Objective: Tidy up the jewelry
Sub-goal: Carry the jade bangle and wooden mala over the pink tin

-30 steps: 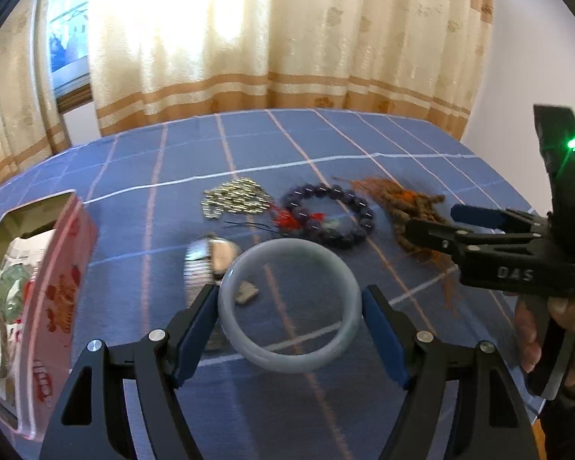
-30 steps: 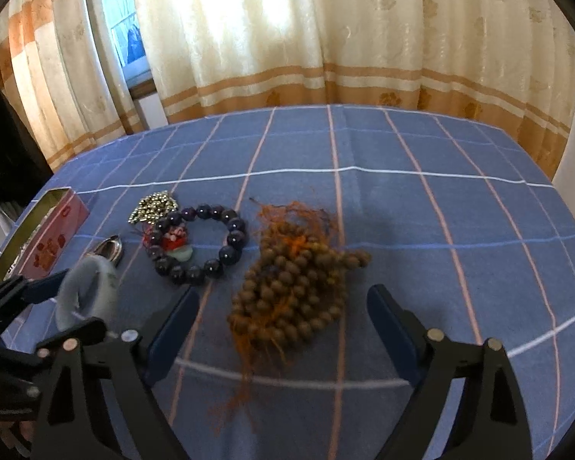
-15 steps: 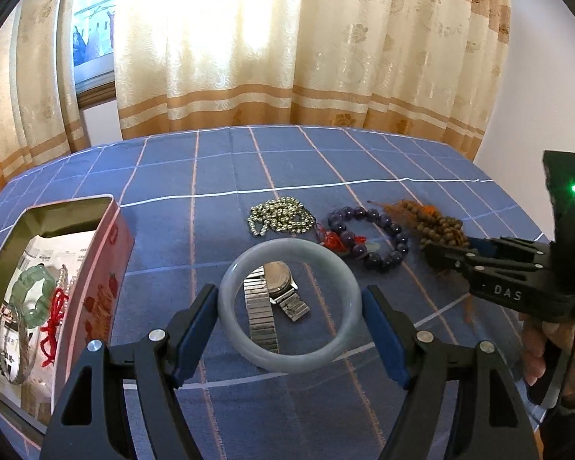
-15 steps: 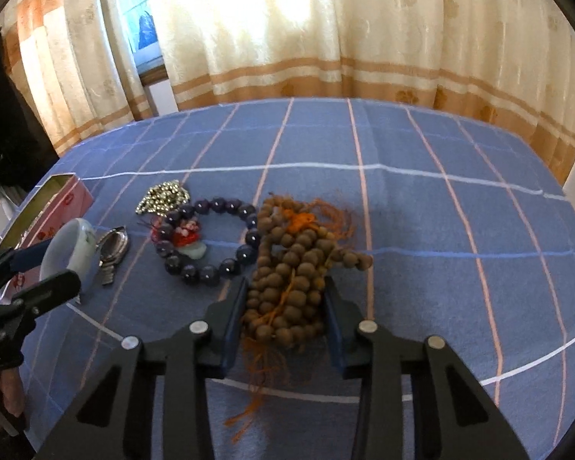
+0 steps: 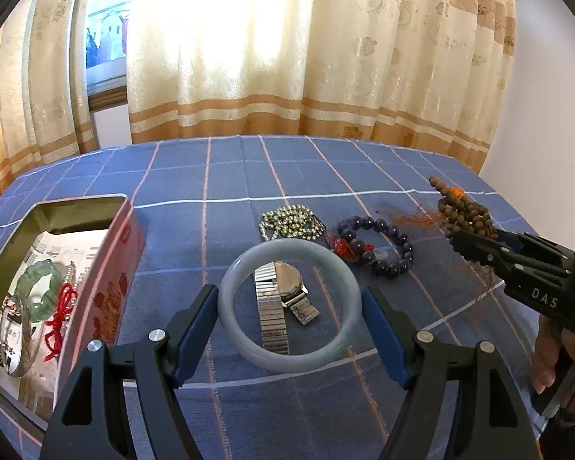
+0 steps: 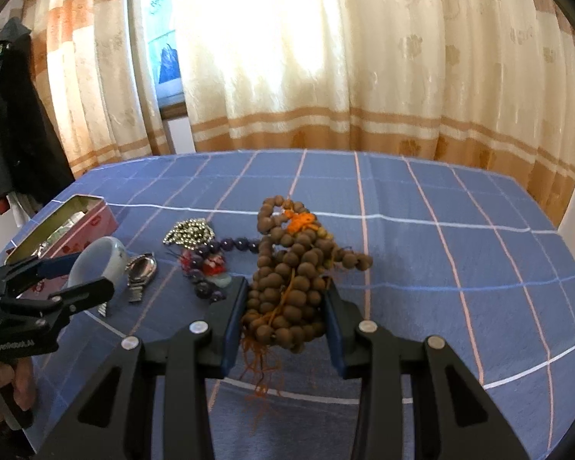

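Left wrist view showed the pale jade bangle (image 5: 289,303) pinched between the blue pads of the left gripper (image 5: 289,306), held above the blue checked worktop (image 5: 218,176). Under it lay a metal watch (image 5: 283,299), and beyond it a silver bead chain (image 5: 291,222) and a purple bead bracelet (image 5: 379,245). At the left stood the open tin box (image 5: 107,268) with a green bracelet (image 5: 38,291) inside. The right gripper (image 6: 285,306) was pressed on a bundle of brown wooden beads (image 6: 291,276), lifted off the cloth.
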A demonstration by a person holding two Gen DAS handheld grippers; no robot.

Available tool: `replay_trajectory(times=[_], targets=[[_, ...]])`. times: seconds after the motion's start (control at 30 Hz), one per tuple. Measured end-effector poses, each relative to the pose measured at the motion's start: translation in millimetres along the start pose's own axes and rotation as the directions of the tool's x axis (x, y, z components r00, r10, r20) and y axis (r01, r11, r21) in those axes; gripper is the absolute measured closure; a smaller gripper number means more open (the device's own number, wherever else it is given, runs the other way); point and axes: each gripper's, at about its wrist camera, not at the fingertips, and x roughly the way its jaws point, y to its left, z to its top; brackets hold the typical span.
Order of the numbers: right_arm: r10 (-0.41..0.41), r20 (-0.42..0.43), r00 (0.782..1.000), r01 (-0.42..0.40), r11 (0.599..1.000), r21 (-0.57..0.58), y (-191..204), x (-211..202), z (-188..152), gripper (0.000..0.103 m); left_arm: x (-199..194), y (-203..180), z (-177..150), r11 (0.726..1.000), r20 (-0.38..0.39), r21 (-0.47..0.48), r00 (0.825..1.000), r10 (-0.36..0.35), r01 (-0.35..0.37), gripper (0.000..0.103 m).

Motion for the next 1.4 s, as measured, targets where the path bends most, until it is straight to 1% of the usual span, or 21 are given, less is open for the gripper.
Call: replay_trajectory(times=[0.13,0.33,0.53,0.67,1.07,1.4], targets=[[0.005,0.042,0.999,-0.004,1.000,-0.028,6,-6,0,0.063,-6,0,0,1.000,0.030,-0.003,0.999,0.014,-0.014,0.027],[0.009,0.083,0.997,-0.005,0.999,-0.053,11,-12,-1,0.063,-11,-1,0,0.999,0.070,0.005,0.997,0.038,-0.039,0.027],[0.017,0.119,0.993,-0.008,0.997,-0.079,21,-18,-3,0.063,-16,6,1,0.999,0.101,-0.032,0.994,0.044,-0.041,0.027],[0.024,0.123,0.992,-0.012,0.995,-0.099,29,-18,-4,0.063,-18,9,0,0.998,0.116,-0.046,0.992,0.043,-0.037,0.027],[0.050,0.112,0.992,-0.032,0.987,-0.157,55,-13,-4,0.063,-20,14,-1,0.998,0.111,-0.052,0.993,0.029,-0.024,0.027],[0.090,0.098,0.991,-0.068,0.974,-0.214,85,-3,3,0.063,-28,30,0,0.998,0.119,-0.057,0.992,0.046,-0.040,0.027]])
